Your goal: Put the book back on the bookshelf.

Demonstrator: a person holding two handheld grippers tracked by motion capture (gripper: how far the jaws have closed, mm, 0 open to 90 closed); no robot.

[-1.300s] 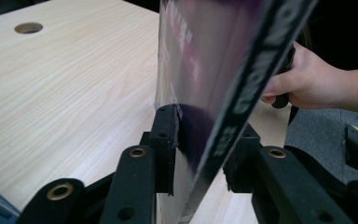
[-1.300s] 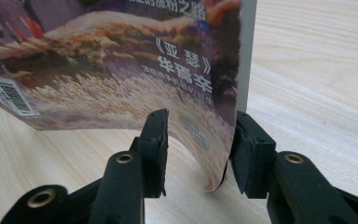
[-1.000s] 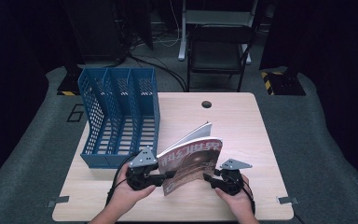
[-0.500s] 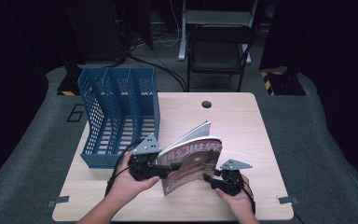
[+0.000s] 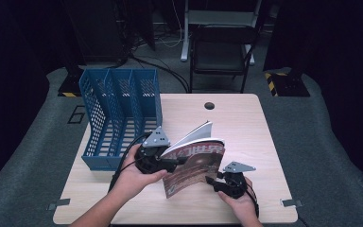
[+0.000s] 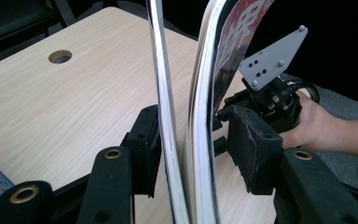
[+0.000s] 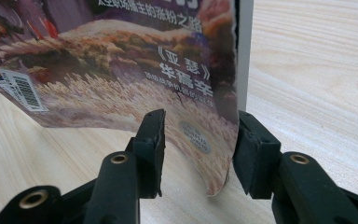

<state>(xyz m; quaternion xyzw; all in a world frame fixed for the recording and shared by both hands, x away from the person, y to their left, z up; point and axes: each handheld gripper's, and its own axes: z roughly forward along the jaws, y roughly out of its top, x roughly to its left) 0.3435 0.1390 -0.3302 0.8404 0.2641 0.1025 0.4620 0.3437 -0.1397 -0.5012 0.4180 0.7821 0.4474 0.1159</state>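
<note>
Dark walls, trailing cables and a black folding chair (image 5: 223, 52) stood behind the pale wooden table (image 5: 246, 123) where we worked, with a blue perforated plastic file rack of 3 slots (image 5: 118, 113) at its left side. Between our 2 hands a glossy magazine with a brown and red picture cover (image 5: 196, 168) stood tilted on its lower edge near the front of the table, just right of the rack, its white pages fanning apart at the top.

Our left gripper (image 6: 196, 154) had just been opening, then closing a little. In the left gripper view its jaws straddled the magazine's upright edge: the left pad lay against the loose front leaf, while the right pad stood clear of the thicker block of pages, so it had no firm hold. Our right gripper (image 7: 198, 149) sat at the magazine's lower corner with its jaws held apart; the curled cover edge lay between the pads, near the right one, but neither pad pressed on it.

We judged the step in hand to be regripping the upright magazine before filing it. The next move called for the left jaws to close on all the pages together, then a lift and swing left to drop the magazine into 1 slot of the rack.
</note>
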